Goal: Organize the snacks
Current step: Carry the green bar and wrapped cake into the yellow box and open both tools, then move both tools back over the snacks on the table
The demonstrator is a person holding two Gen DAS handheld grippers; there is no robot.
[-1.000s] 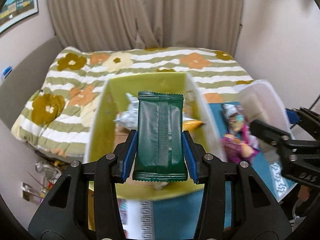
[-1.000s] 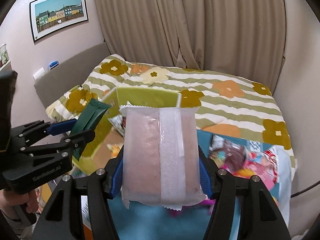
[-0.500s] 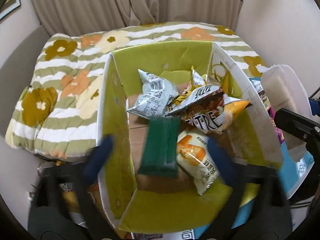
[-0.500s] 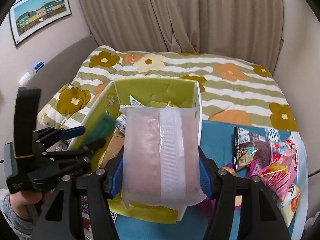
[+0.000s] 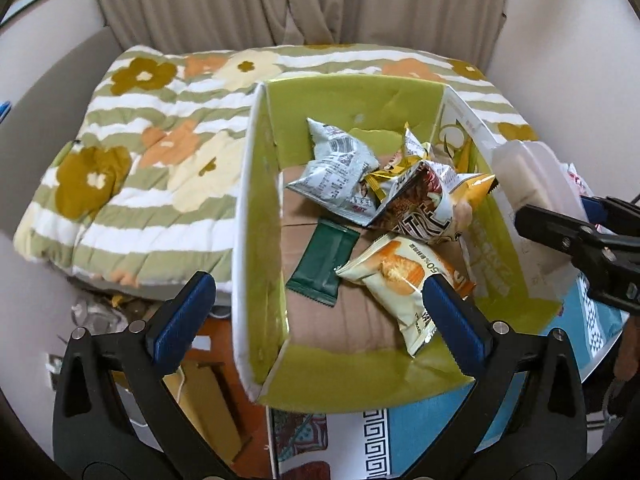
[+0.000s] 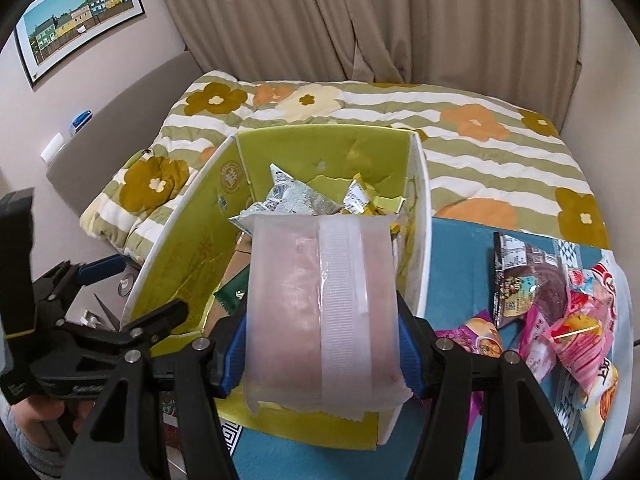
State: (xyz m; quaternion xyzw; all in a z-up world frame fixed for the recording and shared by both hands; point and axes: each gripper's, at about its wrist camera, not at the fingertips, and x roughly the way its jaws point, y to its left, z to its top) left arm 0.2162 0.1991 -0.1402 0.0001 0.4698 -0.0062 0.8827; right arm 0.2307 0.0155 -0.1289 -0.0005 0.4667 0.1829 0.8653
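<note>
Snacks are being gathered into the green-lined cardboard box [image 5: 264,216], so loose packets end up in one place. The dark green packet [image 5: 322,266] lies flat on the box floor beside an orange-printed bag [image 5: 400,280]. Above it the left gripper [image 5: 316,320] hangs with jaws spread wide and nothing between them. The right gripper [image 6: 320,344] clamps a pale pink packet [image 6: 320,304] by its sides, poised over the box's near wall — likely the next one in. More packets [image 6: 560,312] wait on the blue table [image 6: 452,256].
</note>
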